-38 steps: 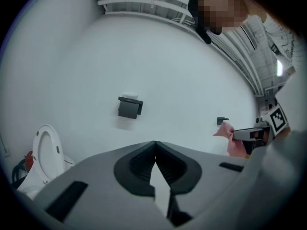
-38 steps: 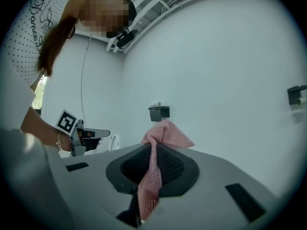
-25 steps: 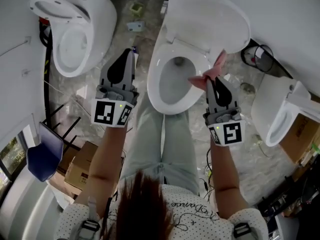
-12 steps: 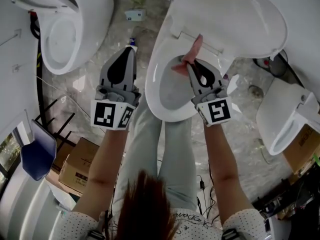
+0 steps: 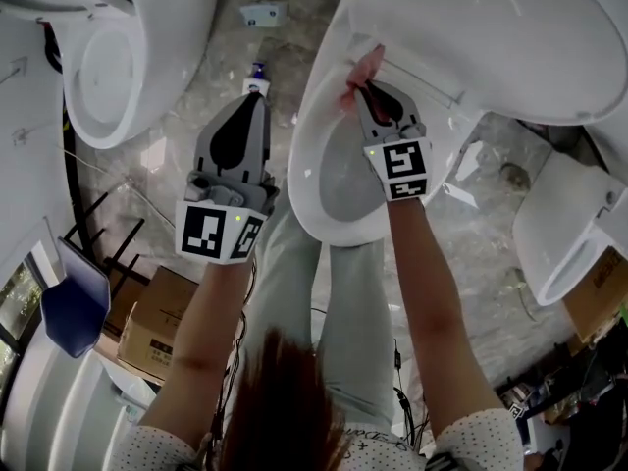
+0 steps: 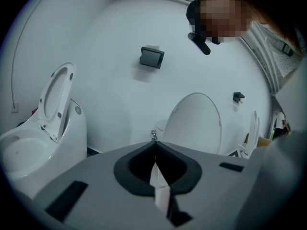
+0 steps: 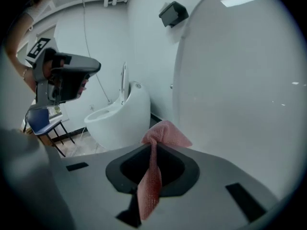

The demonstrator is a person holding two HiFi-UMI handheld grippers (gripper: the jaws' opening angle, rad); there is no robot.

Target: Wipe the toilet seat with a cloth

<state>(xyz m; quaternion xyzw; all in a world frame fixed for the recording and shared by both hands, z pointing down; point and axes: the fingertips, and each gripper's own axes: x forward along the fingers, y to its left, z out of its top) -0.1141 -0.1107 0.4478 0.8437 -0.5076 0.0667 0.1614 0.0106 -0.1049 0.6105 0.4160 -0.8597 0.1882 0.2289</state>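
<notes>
— White ceramic fills most of the head view. Which fixture is being worked on?
— The toilet point(image 5: 339, 232) directly under the right gripper point(image 5: 365, 91) is the one concerned. Its lid point(image 5: 471, 27) is raised just beyond the fingers, and the toilet seat point(image 5: 304, 155) is spread out below and behind them. A second toilet point(image 5: 128, 57) is seen well off to the left of the left gripper point(image 5: 257, 98).
— How are the fingers set?
— The right fingers are clenched on the pink cloth point(image 5: 363, 65). In the right gripper view a bunched fold of it point(image 7: 165, 134) is pushed out past the fingertips, and a strip is trapped between them. The left fingers are closed together with nothing gripped that can be identified; only a pale sliver is seen low between them. That gripper is held over the floor, apart from the seat.
— Which step is judged to be in hand?
— The wiping stroke itself, at the back of the seat near the hinge. The cloth is carried at the rim there, though contact cannot be confirmed.
— What is called for next?
— The cloth should be pressed flat and drawn round the ring toward the front. A firm grip is needed so that the fabric is not dragged out of the fingers.
</notes>
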